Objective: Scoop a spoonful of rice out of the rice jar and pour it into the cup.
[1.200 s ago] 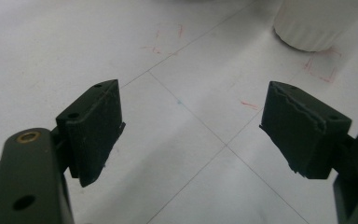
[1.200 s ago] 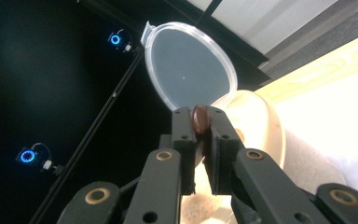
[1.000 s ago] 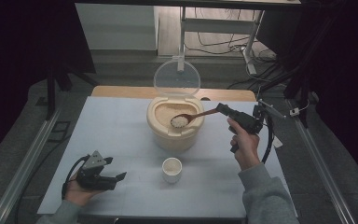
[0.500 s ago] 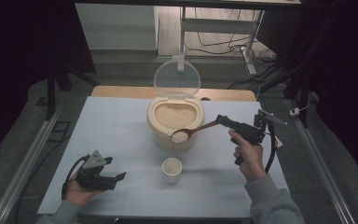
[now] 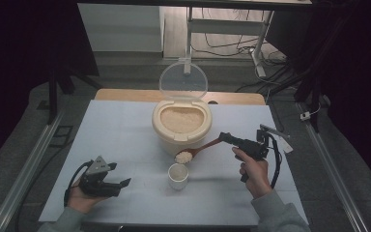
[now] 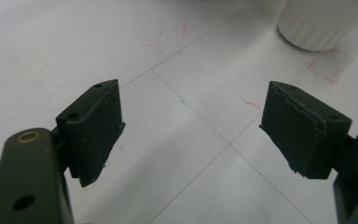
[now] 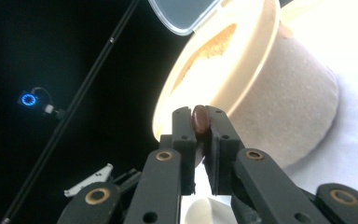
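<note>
High view: right claw, clamped on the wooden spoon heaped with rice, must tip it into the cup; left claw rests open, empty.

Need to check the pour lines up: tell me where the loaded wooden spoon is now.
In the high view, the brown wooden spoon sits right of centre, its rice-filled bowl above the small white cup, before the beige rice container, handle clamped in the right hand-held gripper.
</note>
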Tool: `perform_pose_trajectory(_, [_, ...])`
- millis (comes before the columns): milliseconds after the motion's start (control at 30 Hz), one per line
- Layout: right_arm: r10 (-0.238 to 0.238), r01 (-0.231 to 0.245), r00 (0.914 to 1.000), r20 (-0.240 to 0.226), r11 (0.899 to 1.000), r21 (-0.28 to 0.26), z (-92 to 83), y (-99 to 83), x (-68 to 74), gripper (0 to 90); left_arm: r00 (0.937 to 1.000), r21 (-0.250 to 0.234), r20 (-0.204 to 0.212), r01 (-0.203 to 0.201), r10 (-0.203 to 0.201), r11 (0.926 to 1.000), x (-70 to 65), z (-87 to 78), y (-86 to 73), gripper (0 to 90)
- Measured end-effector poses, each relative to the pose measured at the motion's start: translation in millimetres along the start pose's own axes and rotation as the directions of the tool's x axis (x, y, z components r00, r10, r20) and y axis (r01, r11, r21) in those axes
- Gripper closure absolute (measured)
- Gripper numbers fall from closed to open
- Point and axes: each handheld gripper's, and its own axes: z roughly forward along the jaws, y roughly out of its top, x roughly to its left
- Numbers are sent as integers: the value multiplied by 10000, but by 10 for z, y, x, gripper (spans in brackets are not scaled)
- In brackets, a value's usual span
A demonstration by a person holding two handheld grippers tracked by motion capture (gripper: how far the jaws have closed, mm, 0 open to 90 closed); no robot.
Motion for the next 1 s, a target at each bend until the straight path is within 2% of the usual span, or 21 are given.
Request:
perform_pose_trajectory(167, [-353,350,9990,276,9993,144,15,-33,-23,832,10000,43,-5,-3,3,10000,2,7,-3,204])
perform_pose_trajectory(367, [-983,968,9939,497,9948,311,54,-66,4,832,10000,37,10,12,-12,10000,1,8,-5,204])
perform_pose_trajectory(533, [-1659,1642,9843,601,9859,327,74,-85,72,832,10000,49,15,19,-20,10000,2,11,-7,204])
perform_pose_trajectory(667, [-2274,2260,9713,704,9737,276,85,-95,137,832,10000,57,16,20,-20,10000,3,11,-7,204])
perform_pose_trajectory(833, [-3005,2990,9511,718,9537,312,96,-123,210,832,10000,68,18,22,-23,10000,5,11,-9,204])
perform_pose_trajectory(900, [-3283,3269,9418,718,9445,312,96,-137,235,832,10000,77,20,19,-19,10000,5,12,-8,204])
perform_pose_trajectory(1000, [-3808,3799,9223,665,9247,261,93,-155,280,832,10000,84,13,19,-19,10000,3,14,-8,204])
